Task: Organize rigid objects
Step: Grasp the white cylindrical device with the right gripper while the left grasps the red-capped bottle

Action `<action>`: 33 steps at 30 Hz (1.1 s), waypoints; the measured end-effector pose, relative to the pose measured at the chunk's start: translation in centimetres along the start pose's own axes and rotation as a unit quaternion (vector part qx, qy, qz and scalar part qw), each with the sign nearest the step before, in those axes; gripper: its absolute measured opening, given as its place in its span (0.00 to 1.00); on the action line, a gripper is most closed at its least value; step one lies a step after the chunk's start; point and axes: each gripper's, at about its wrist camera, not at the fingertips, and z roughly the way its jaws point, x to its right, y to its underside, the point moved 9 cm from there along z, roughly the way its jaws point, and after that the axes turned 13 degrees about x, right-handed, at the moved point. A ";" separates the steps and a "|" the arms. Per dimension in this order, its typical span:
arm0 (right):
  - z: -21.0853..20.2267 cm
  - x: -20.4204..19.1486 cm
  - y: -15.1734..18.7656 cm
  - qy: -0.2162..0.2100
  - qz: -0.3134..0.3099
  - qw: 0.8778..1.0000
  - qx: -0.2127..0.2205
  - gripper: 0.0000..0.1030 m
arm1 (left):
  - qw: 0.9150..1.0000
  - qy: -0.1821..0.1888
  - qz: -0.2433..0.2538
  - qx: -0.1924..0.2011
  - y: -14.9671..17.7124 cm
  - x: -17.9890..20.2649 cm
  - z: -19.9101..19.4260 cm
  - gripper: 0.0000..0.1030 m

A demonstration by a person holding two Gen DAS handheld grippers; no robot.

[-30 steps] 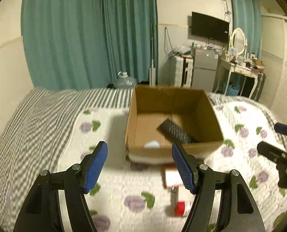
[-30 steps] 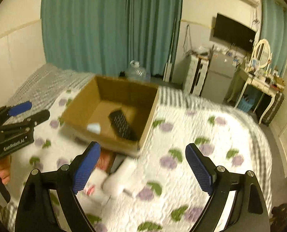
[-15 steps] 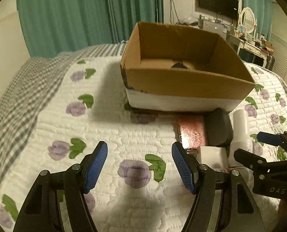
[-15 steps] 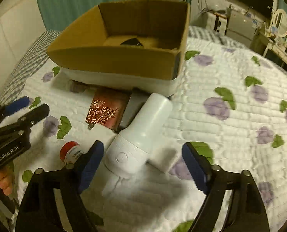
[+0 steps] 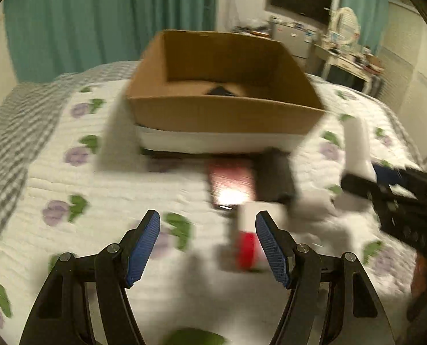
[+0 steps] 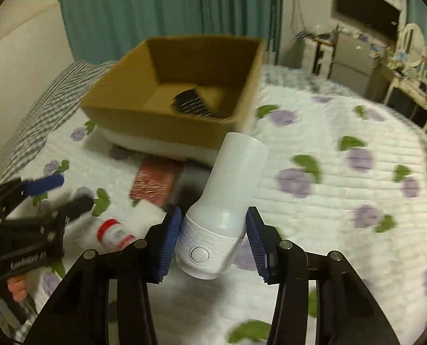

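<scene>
Cardboard box [image 6: 167, 120]: plain brown corrugated board, matt, its base strip white. Bed cover [image 6: 342, 172]: quilted white cloth, stitched in ridges, printed with purple flowers and green leaves — soft, matt. White device [image 6: 227, 210]: smooth moulded plastic with a slight sheen, fine embossed lines around its lower body. Right gripper [image 6: 213, 241]: matt black plastic frame, small metal screws, blue pads [image 6: 170, 241] finely ribbed. Red case [image 6: 155, 184]: glossy, reflective. Small bottle [image 6: 112, 233]: red cap, paper-like label.

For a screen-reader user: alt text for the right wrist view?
The right hand-held gripper is closing around a white bottle lying on a floral quilt. Behind it sits an open cardboard box holding a black remote.
</scene>
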 end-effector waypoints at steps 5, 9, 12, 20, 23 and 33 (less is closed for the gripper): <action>-1.0 1.7 0.2 0.006 0.022 1.000 0.007 0.45 | 0.999 0.032 0.025 -0.030 2.1 4.2 0.5 0.70; -0.8 1.5 0.4 -0.010 0.030 0.999 0.010 0.45 | 0.997 0.044 0.035 -0.057 3.8 6.1 1.8 0.73; -1.0 1.9 0.6 -0.019 0.040 0.999 0.011 0.45 | 0.997 0.042 0.032 -0.060 3.9 6.5 2.6 0.79; -0.9 2.5 0.9 -0.024 0.056 0.998 0.009 0.45 | 0.996 0.028 0.063 -0.053 3.7 7.4 3.5 0.82; -0.9 2.5 0.9 -0.022 0.057 0.998 0.010 0.45 | 0.993 0.021 0.090 -0.077 4.6 7.3 3.6 0.82; -0.6 2.6 1.2 -0.016 0.054 0.998 0.003 0.44 | 0.995 0.023 0.054 -0.080 4.6 6.4 4.5 0.82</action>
